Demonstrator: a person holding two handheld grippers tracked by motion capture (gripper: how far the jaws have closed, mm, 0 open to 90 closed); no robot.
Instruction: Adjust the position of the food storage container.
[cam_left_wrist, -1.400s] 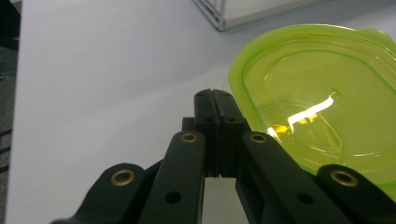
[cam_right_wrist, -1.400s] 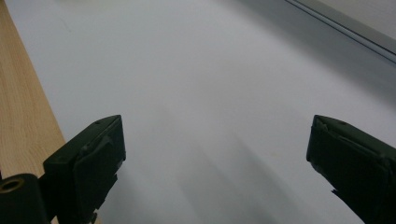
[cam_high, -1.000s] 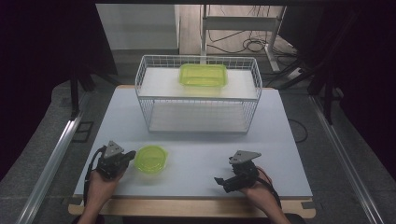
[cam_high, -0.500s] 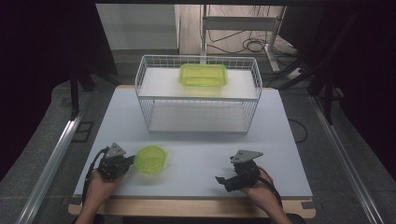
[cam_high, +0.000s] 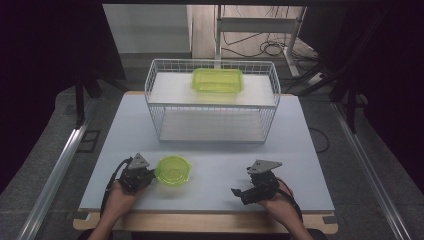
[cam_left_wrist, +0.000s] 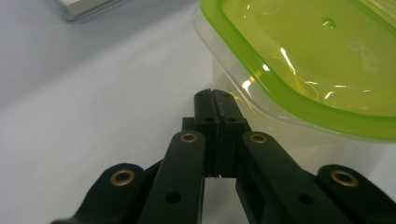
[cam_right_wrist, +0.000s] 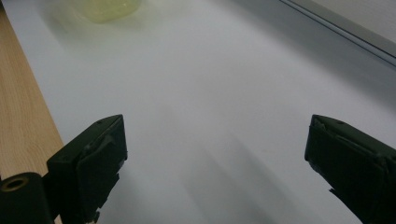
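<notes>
A dark room surrounds a white counter (cam_high: 215, 165) with a wooden front edge; a wire basket (cam_high: 212, 107) stands at its far side, with a green-lidded box (cam_high: 218, 80) up on its top shelf. Near the front left, the high view has a round green-lidded tub (cam_high: 173, 170) on the counter, and the left tool (cam_high: 142, 176) just beside its left rim. The left gripper view adds what the high one cannot: that tool (cam_left_wrist: 215, 95) has its jaws pressed together on nothing, tips right at the tub's (cam_left_wrist: 299, 70) clear wall under the lid's rim; contact cannot be told. The right tool (cam_high: 239, 192) rests near the front right, well apart from the tub. Its own view shows the jaws (cam_right_wrist: 215, 154) spread wide over bare counter, empty, with the tub (cam_right_wrist: 109, 8) a blur at the top left
</notes>
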